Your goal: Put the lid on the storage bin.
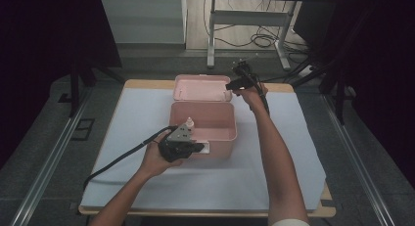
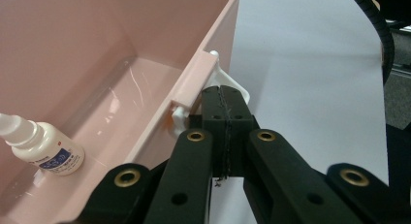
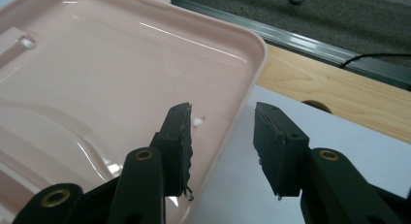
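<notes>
Pink box (image 1: 203,121) sits on white table cover (image 1: 274,152); left fingers (image 2: 225,100) closed, right fingers (image 3: 271,136) apart astride lid (image 3: 121,73).

Pink plastic box (image 1: 215,133), open, upright at worktop centre; small white dropper bottle (image 1: 189,123) stands inside. Its detached pink lid (image 1: 200,87) lies inner face up at 12 o'clock, touching the box.

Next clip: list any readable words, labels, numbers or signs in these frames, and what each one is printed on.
Nothing can be read here.
Small white bottle inside the pink box: a blue label with red marks, too blurred to read.
Pink lid, white sheet and both grippers: no print that shows.
</notes>
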